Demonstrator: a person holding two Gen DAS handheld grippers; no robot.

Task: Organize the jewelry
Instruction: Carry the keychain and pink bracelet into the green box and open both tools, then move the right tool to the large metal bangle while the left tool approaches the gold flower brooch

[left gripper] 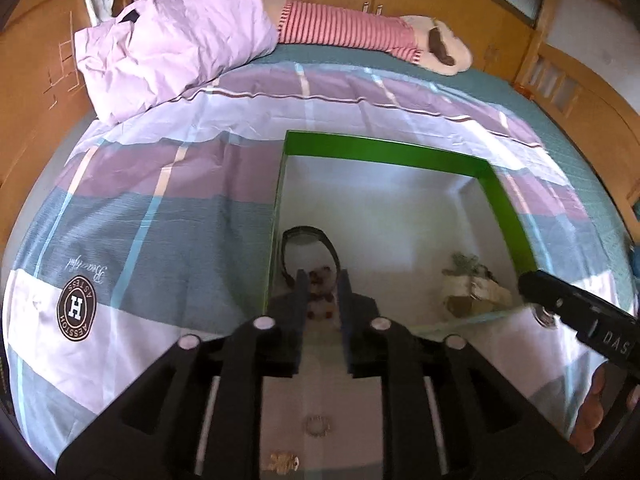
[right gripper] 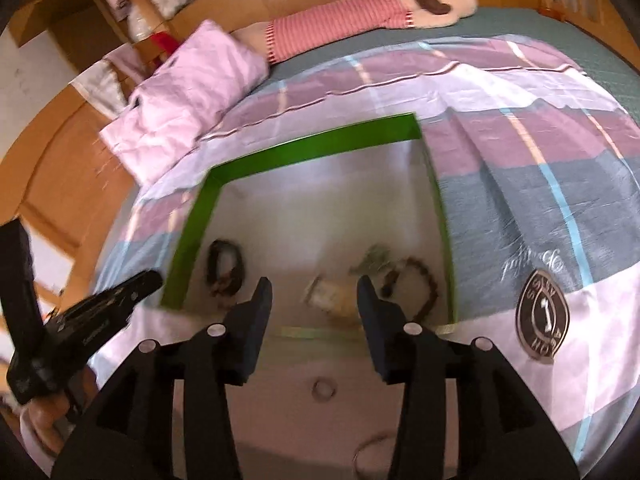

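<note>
Nearest in the left wrist view, two small pieces lie on the bedspread (left gripper: 168, 184) under the left gripper (left gripper: 322, 280): a gold trinket (left gripper: 283, 461) and, just beyond it, a small ring (left gripper: 318, 426). The left gripper's fingers (left gripper: 301, 292) stand a narrow gap apart over the near edge of the green box (left gripper: 384, 150); beads show in the gap, but I cannot tell whether the fingers touch them. Inside the box on that side lie a black watch (left gripper: 308, 236) and a red and white beaded bracelet (left gripper: 320, 280).

In the right wrist view, two rings lie on the bedspread below the right gripper (right gripper: 316, 296): a thin one (right gripper: 370, 454) nearest and a small ring (right gripper: 323, 390) further on. The right gripper's fingers (right gripper: 256, 320) are spread wide with nothing between them. Past them the box (right gripper: 312, 146) holds a pale packet (right gripper: 332, 294), a greenish cluster (right gripper: 372, 258) and a dark beaded bracelet (right gripper: 426, 280) on the right side, blurred by motion. Further off lie one pink pillow (right gripper: 192, 92) and one striped plush toy (right gripper: 360, 12).
</note>
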